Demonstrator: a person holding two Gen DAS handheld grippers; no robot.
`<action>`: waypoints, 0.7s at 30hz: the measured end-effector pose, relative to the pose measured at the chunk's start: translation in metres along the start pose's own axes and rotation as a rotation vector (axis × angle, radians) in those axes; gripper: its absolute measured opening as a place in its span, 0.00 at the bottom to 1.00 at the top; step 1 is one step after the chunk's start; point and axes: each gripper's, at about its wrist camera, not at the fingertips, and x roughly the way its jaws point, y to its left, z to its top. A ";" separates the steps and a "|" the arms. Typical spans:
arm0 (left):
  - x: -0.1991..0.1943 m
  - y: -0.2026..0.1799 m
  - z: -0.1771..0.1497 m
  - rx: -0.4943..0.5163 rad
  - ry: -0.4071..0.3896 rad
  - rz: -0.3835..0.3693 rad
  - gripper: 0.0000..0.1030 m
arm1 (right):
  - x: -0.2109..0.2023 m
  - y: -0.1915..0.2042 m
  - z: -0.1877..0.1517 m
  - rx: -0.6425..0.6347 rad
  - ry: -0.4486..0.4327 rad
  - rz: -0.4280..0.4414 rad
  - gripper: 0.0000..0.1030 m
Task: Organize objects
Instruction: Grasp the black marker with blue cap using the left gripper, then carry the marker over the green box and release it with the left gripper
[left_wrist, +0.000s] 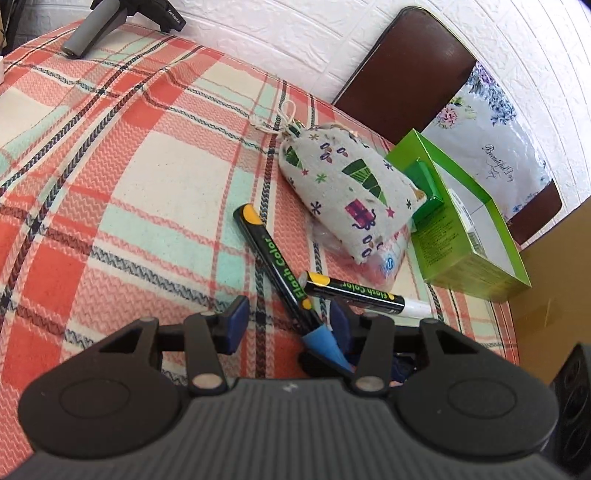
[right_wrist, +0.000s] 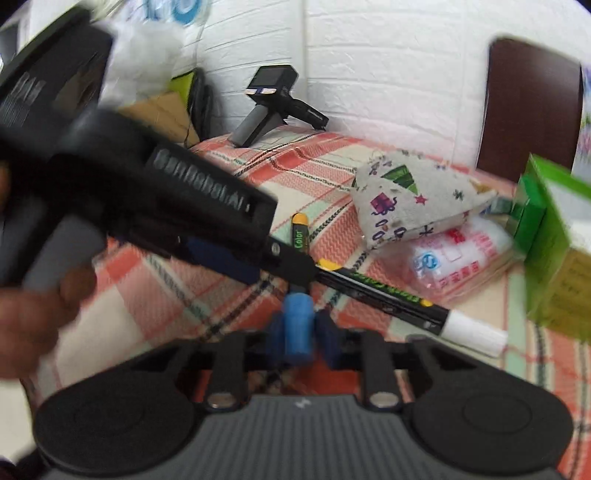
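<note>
Your right gripper (right_wrist: 300, 330) has its jaws clamped on the blue-capped marker (right_wrist: 297, 328), which lies on the plaid bench (left_wrist: 122, 177). Your left gripper (left_wrist: 286, 326) is part open and straddles that same marker (left_wrist: 275, 258) without pinching it. The white-capped marker (left_wrist: 364, 293) lies just beside it, near the fabric pouch (left_wrist: 343, 188) and green box (left_wrist: 469, 236).

the tablecloth (left_wrist: 110, 155) is plaid: coral red, cream and mint with dark navy lines. the drawstring pouch (left_wrist: 343, 192) is grey, printed with green trees and purple gifts. both markers (left_wrist: 275, 258) (left_wrist: 354, 291) are black with yellow ends and green lettering; one has a blue cap (right_wrist: 297, 325), the other a white cap (left_wrist: 415, 308). the box (left_wrist: 469, 266) is bright green.
</note>
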 end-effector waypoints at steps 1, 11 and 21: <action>-0.001 0.001 -0.001 -0.004 0.001 -0.003 0.49 | -0.001 -0.004 0.002 0.052 0.009 0.049 0.19; -0.023 -0.046 0.019 0.089 -0.093 -0.031 0.23 | -0.049 -0.013 0.006 0.095 -0.155 0.079 0.19; 0.050 -0.186 0.056 0.363 -0.065 -0.131 0.20 | -0.096 -0.124 0.009 0.262 -0.331 -0.149 0.19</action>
